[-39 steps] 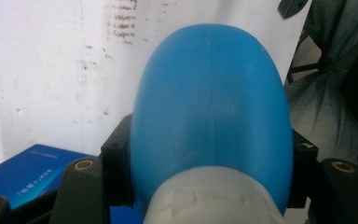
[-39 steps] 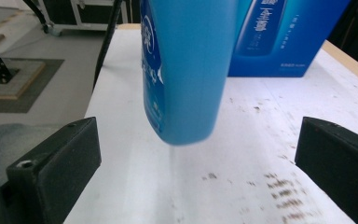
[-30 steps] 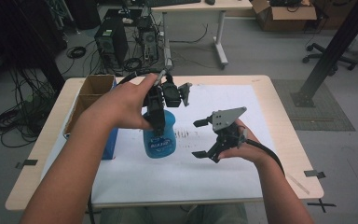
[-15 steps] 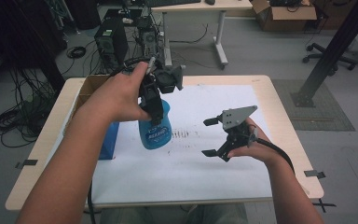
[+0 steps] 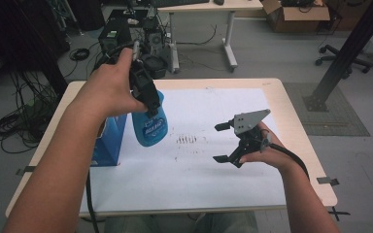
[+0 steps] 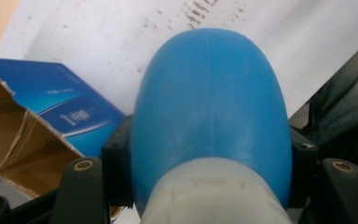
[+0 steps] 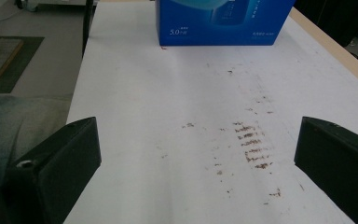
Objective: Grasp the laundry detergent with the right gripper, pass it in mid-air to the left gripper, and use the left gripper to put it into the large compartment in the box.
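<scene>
While the left claw [image 5: 148,99] grips it, the blue bottle's [image 5: 150,125] cap stays hidden.

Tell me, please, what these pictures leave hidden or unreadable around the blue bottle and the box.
- Blue bottle: its base is hidden behind its own body in the left gripper view.
- Bottle label: too small to read, high view.
- Blue box: top cut off, right gripper view.

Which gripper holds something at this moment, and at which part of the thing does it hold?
The left gripper holds the blue bottle, clamped at its upper part just below the white neck, jaws on opposite sides. The right gripper is open and holds nothing.
</scene>
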`<state>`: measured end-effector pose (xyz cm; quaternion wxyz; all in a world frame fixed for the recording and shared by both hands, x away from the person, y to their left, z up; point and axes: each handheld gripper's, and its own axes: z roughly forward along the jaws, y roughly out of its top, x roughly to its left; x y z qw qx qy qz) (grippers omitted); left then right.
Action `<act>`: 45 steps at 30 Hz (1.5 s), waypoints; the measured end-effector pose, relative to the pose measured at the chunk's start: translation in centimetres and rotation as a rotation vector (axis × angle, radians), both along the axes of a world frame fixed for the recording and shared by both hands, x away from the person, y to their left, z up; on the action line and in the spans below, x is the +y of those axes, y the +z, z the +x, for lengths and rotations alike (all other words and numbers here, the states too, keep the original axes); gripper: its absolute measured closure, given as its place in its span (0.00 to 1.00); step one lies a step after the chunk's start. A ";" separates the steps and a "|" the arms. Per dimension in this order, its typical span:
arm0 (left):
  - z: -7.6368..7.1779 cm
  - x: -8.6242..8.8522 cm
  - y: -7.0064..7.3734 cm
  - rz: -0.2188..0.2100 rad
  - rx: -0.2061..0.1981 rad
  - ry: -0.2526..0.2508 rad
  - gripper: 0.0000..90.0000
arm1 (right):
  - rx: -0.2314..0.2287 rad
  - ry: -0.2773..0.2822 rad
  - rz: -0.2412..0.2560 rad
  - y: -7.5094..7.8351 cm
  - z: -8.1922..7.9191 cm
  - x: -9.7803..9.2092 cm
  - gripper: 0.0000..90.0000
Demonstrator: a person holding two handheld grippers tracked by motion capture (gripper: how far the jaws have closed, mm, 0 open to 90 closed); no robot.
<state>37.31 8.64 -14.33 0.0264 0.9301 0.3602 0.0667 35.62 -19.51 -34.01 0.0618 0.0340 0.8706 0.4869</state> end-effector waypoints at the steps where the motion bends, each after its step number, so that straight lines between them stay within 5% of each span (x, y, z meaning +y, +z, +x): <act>1: 0.1 0.2 0.2 0.002 -0.001 0.012 0.42 | 0.002 0.002 -0.002 0.0 0.0 0.0 0.00; 19: 1.2 3.4 3.7 -0.033 -0.030 0.152 0.42 | -0.011 0.008 -0.083 0.3 0.8 -0.4 0.01; 30: 1.9 6.0 4.8 -0.040 -0.037 0.228 0.42 | -0.049 0.026 -0.241 2.7 2.0 -0.8 0.03; 45: 2.9 9.0 5.4 -0.033 -0.047 0.350 0.42 | -0.040 0.043 -0.504 5.9 3.6 -0.2 0.04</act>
